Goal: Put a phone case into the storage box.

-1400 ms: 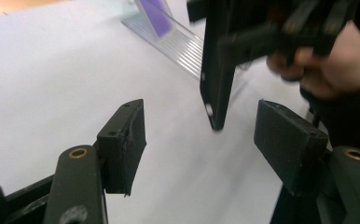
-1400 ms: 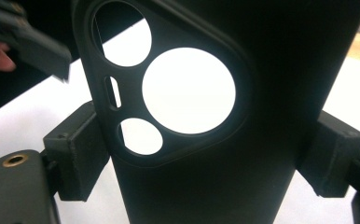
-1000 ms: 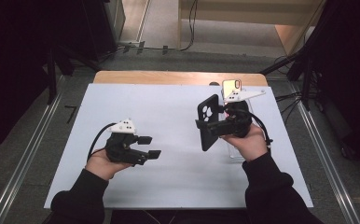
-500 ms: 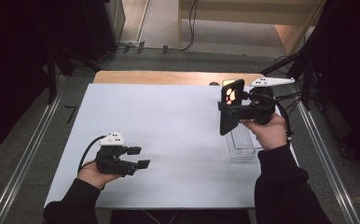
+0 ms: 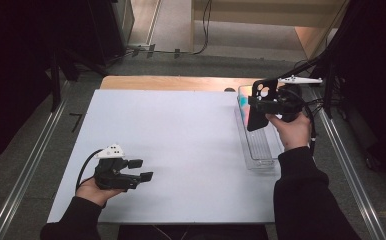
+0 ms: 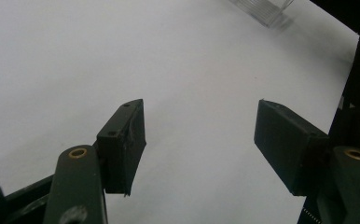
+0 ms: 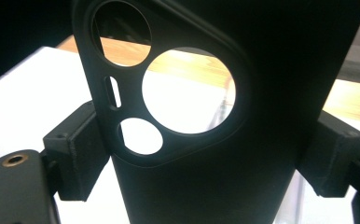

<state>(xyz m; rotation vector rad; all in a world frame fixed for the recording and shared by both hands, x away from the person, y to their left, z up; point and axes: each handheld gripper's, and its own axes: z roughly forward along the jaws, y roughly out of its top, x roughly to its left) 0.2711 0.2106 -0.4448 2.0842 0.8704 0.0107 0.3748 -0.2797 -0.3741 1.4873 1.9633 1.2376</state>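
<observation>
Holding: my right hand-held gripper (image 5: 259,106) clamps a black phone case (image 5: 257,107), upright at the frame's upper right.
Left hand-held gripper (image 5: 140,170): jaws wide, empty, lower left over the worktop (image 5: 181,135).
Beyond: clear tray (image 5: 258,150) under the case.
Risk: case tilts, catches the tray wall.
Change: case has moved farther right, over the tray.

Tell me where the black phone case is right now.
In the high view the phone case is at the table's far right, clamped upright in the right gripper above the clear tray.
</observation>
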